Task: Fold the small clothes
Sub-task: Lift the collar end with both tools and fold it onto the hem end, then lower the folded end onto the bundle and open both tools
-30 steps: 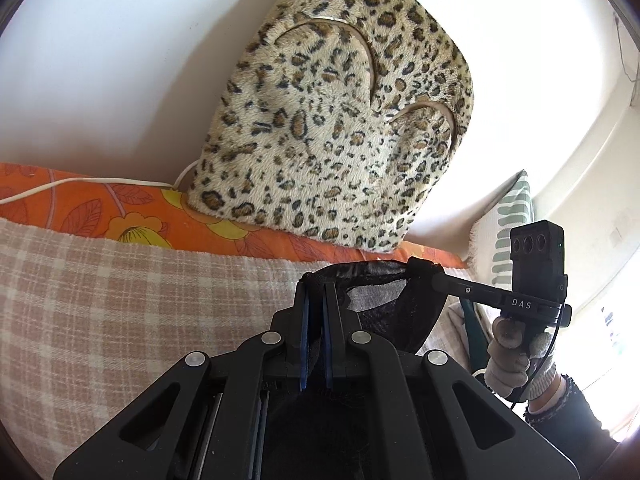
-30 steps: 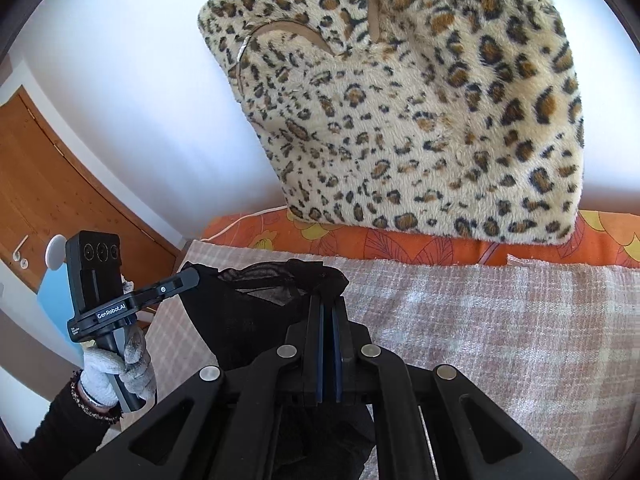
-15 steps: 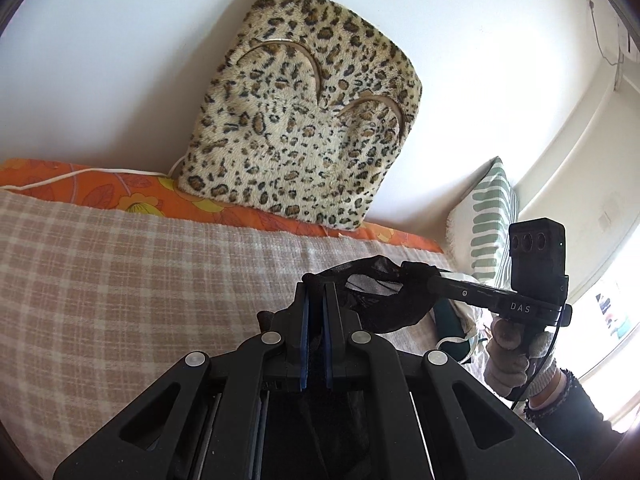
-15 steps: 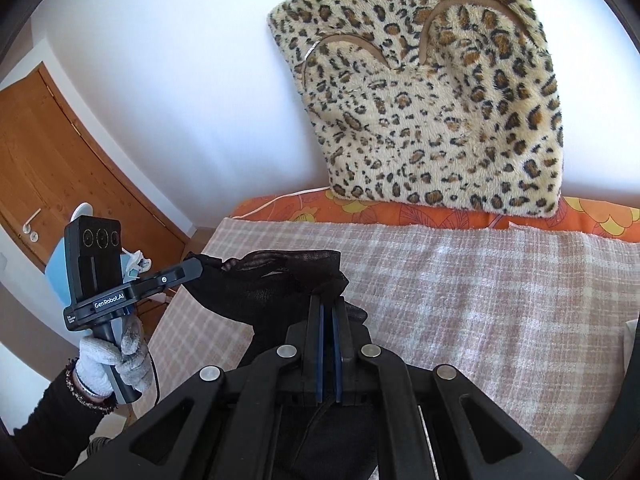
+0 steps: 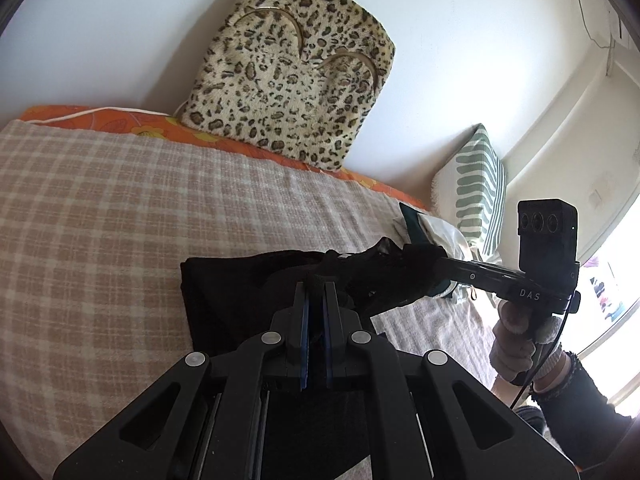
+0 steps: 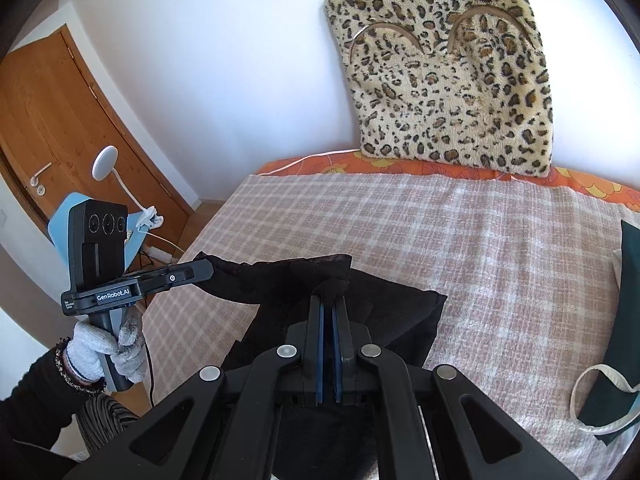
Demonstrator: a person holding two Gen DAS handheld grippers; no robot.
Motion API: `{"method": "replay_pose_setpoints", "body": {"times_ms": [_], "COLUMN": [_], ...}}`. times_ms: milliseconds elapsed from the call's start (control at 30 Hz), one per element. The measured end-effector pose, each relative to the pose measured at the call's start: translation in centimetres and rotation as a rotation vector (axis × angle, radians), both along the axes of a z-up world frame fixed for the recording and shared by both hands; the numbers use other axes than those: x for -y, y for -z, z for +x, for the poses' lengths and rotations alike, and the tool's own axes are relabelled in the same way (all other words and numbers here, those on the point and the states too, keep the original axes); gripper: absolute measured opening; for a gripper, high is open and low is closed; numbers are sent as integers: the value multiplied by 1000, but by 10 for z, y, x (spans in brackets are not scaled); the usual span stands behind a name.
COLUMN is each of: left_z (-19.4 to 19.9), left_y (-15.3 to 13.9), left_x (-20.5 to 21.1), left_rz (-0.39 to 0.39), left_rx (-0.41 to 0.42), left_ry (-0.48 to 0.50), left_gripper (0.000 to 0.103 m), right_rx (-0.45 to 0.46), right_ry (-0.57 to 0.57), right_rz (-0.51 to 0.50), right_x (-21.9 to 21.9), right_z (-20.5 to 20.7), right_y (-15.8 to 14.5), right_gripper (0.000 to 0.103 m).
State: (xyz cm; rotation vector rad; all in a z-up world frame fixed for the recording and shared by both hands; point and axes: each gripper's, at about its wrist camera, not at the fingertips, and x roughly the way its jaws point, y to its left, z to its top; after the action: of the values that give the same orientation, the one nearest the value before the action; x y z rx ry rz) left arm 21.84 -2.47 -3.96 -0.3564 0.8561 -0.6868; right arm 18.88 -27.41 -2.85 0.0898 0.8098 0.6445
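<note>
A small black garment (image 5: 240, 284) lies on the checked blanket (image 5: 100, 216), its near edge lifted. My left gripper (image 5: 315, 286) is shut on one corner of that edge. My right gripper (image 6: 330, 300) is shut on the other corner. The garment (image 6: 392, 312) stretches between the two grippers just above the blanket (image 6: 480, 248). The right gripper also shows in the left wrist view (image 5: 424, 256), and the left gripper in the right wrist view (image 6: 208, 270). The lower part of the garment is hidden behind the gripper bodies.
A leopard-print cushion (image 5: 288, 80) leans on the wall at the bed's head. A striped pillow (image 5: 476, 184) and a heap of clothes (image 5: 428, 228) lie at the right. A dark green garment with white trim (image 6: 616, 380) lies on the blanket. A door (image 6: 48, 128) stands left.
Both grippers have come down and back from the cushion with the garment held between them. The garment's far part now rests flat on the blanket.
</note>
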Motion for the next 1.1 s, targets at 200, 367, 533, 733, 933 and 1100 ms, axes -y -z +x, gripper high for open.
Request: {"method": "replay_pose_setpoints", "body": {"times_ms": [200,367,533,733,933,1100], "left_z": [-28,-44,-57,-78,-101,-116], "left_y": [22,36,52,57,58,52], "left_x": [-2,-2,1,4,5,-3], "left_rz": [27,68,124,217,305,380], "left_rx": [-21,-23,-32,22,49,98], "left_ry": [24,53,84,130,223,203], "left_gripper": [4,4,4,4,11,17], "right_rx": [-23,-16,0,82,135,191], "right_ry": [6,-5,-22,-62,-125,-101], "right_rz": [-22,-68,-122,-213,-311,-413], "right_x": [1,0,1,4,-1,1], "right_z": [-36,-61,-78,-98,-125,-140], "right_y": [27,49,64,68,72,73], "right_gripper": [1,1,1,1,3,17]}}
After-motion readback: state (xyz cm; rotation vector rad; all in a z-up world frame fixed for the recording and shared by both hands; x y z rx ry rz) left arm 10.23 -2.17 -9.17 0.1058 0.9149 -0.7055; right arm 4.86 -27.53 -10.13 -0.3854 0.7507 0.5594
